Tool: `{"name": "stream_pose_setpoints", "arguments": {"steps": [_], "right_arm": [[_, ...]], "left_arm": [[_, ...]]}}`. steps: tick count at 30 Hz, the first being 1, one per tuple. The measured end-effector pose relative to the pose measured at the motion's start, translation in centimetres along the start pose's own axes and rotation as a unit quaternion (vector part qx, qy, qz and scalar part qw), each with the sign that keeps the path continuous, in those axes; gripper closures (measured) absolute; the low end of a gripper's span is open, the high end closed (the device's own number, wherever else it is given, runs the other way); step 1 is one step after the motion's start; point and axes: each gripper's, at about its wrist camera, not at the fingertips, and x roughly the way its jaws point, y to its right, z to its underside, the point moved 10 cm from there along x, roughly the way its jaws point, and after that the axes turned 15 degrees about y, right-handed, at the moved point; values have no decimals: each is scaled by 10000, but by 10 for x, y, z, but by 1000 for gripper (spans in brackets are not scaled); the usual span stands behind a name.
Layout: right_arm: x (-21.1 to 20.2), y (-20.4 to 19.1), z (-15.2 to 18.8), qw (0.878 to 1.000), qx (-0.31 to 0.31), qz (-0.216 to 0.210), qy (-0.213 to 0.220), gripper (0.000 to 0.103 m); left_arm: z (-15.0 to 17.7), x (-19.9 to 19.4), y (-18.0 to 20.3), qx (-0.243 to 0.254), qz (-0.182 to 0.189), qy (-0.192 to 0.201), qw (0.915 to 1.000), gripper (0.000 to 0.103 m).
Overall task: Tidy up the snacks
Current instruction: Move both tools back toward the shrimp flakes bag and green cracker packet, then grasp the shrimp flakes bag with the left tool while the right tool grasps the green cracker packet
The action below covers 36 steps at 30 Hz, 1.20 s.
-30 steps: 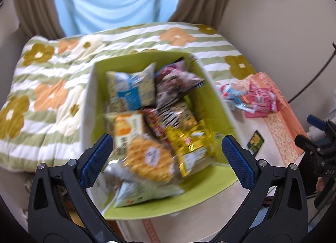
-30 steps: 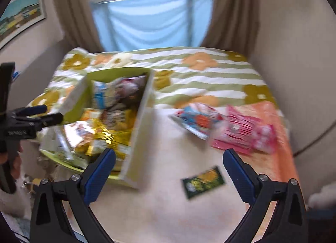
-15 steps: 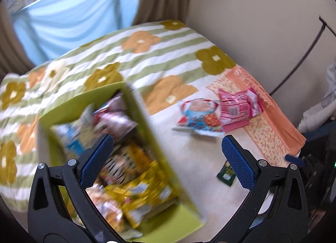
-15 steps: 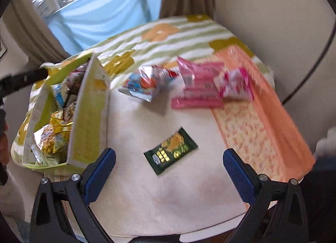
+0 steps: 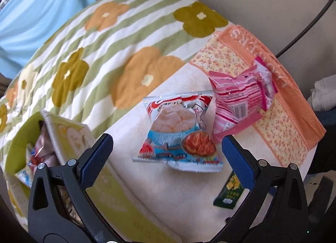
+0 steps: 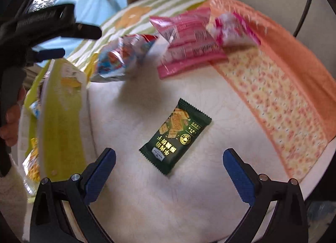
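My left gripper (image 5: 167, 151) is open and empty, just above a shrimp-flavour snack bag (image 5: 178, 131) on the white cloth. A pink snack pack (image 5: 237, 104) lies to its right. My right gripper (image 6: 169, 169) is open and empty, hovering over a dark green cracker packet (image 6: 175, 137), also in the left wrist view (image 5: 230, 192). The shrimp bag (image 6: 124, 57) and pink packs (image 6: 184, 43) lie beyond it. The green box (image 5: 69, 135) with several snacks stands at the left (image 6: 61, 117).
A flowered green-striped quilt (image 5: 105, 54) covers the bed behind. An orange flowered cloth (image 6: 279, 87) lies at the right. A wall and a dark cable (image 5: 304, 30) are at the far right. The left gripper (image 6: 48, 26) shows at the right wrist view's upper left.
Both grippers have swung right, away from the green box. The left one now sits over the shrimp bag, the right one over the dark green packet. Both stayed open.
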Motion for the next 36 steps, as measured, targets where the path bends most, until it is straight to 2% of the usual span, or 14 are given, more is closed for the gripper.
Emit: {"name": "stream_pose_setpoints", "arguments": {"steps": [5,10,12,16,19,21,26,30,32,33,34,36], "right_arm": [[26,-5,11,9997,57,149,-172,1],[41,-5,10,9992,-18,386,-137,2],[48,-6,11,9989,-59,431,-178,6],[58,-13,4,9972,-466,582,-83,12],[64,-15,-3,9954,-671,684,7,24],[65,-16,-8,9938,-823,745,74,35],[70,-17,-14,9910,-1111,734,92,43],[63,-8,-6,9887,-1311,723,87,44],[63,-8,-7,9879,-1379,707,102,44],[63,-7,-7,9879,-1391,680,113,44],[61,-7,-4,9876,-1418,662,125,45],[55,-7,7,9865,-1496,645,150,45]], "left_arm": [[0,32,0,-52,47,-243,9997,0],[6,52,-2,-119,96,-453,9989,0],[6,55,-1,-207,174,-497,9984,0],[7,59,1,-92,103,-571,9983,0],[9,61,0,-102,95,-651,9978,0],[11,63,0,-105,88,-708,9974,0],[12,69,1,-126,70,-816,9966,0],[20,81,5,-95,17,-1062,9943,1],[25,85,6,-61,5,-1165,9932,6],[27,87,8,-41,39,-1196,9928,16],[29,88,9,-2,34,-1256,9921,20],[31,89,9,63,-16,-1259,9920,21]]}}
